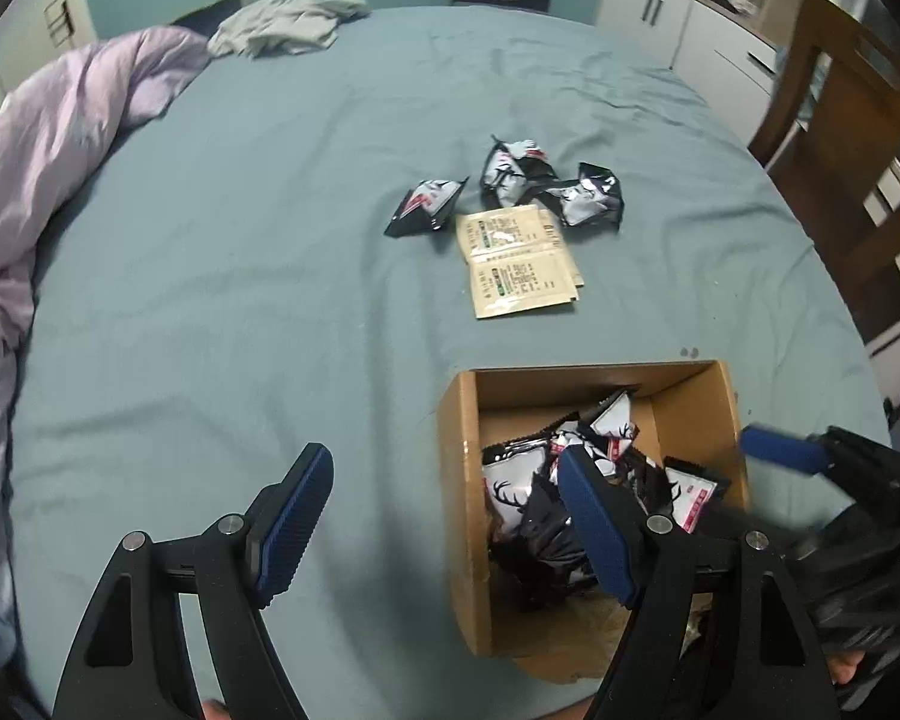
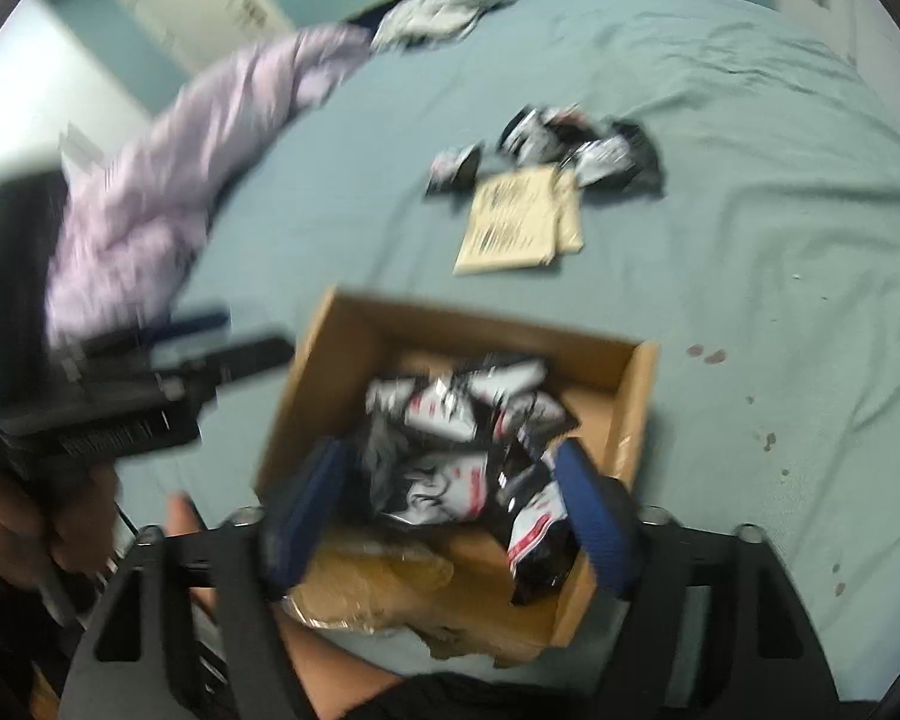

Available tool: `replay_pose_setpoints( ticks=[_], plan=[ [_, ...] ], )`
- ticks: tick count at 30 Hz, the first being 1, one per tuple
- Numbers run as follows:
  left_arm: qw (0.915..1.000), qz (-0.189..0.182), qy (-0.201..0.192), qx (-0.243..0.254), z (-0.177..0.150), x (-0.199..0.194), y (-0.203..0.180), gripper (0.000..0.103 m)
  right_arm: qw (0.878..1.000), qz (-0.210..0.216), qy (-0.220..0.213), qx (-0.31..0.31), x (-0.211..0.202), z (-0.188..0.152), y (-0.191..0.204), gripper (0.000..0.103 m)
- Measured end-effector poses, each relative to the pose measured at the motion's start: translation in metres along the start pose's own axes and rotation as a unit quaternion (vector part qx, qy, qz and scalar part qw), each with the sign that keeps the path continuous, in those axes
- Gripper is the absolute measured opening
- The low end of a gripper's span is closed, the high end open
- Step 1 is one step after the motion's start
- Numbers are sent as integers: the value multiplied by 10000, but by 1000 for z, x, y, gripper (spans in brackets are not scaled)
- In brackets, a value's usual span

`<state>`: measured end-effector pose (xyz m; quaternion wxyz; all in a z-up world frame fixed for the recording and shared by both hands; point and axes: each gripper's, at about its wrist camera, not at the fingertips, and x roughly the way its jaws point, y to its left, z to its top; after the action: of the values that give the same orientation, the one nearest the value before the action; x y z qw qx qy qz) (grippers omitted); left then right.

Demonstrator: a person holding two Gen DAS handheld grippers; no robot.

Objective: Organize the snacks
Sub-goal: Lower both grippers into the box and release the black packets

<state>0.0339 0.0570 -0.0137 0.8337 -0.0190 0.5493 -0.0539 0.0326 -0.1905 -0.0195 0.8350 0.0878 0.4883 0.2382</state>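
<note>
A: Where do the snacks stand?

B: Most black-and-white snack packets [image 2: 468, 450] are heaped in the cardboard box [image 1: 459, 480] on the bed [image 1: 240, 300]. Three more loose packets [image 1: 510, 180] lie farther up the sheet, well apart from the box, touching the top of two beige sachets [image 1: 519, 261] that overlap each other.

A: And the tools?

B: The right tool [image 2: 450, 522] hangs over the near end of the box, jaws apart, with packets lying below and between them; nothing is pinched, as far as the blur allows. The left tool [image 1: 444, 516] is also apart and empty, one finger over bare sheet, the other over the box's left side.

A: What could go wrong?

B: I'd say the heap is loose and rides high towards the rim, so another drop could slide a packet over the wall. The box sits on soft bedding; a nudge from either tool might tip or shift it. The flat sachets may be hard to lift off the sheet without pinching fabric. A lilac duvet [image 1: 60, 180] lies bunched at the left, clear of everything.
</note>
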Motion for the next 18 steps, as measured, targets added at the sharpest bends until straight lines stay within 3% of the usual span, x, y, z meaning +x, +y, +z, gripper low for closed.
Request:
replay_pose_setpoints(
  ticks=[6,11,18],
  plan=[
    [10000,-18,0,-21,0,-1,-1,78,9981,-96,-204,567,-12,1,-24,77],
    [9995,119,-89,265,-2,-3,-10,78,9964,-411,-421,616,-28,3,-26,77],
    [9989,-25,-113,455,-2,-4,-21,78,9948,-688,-413,633,-34,25,-37,77]
  ],
)
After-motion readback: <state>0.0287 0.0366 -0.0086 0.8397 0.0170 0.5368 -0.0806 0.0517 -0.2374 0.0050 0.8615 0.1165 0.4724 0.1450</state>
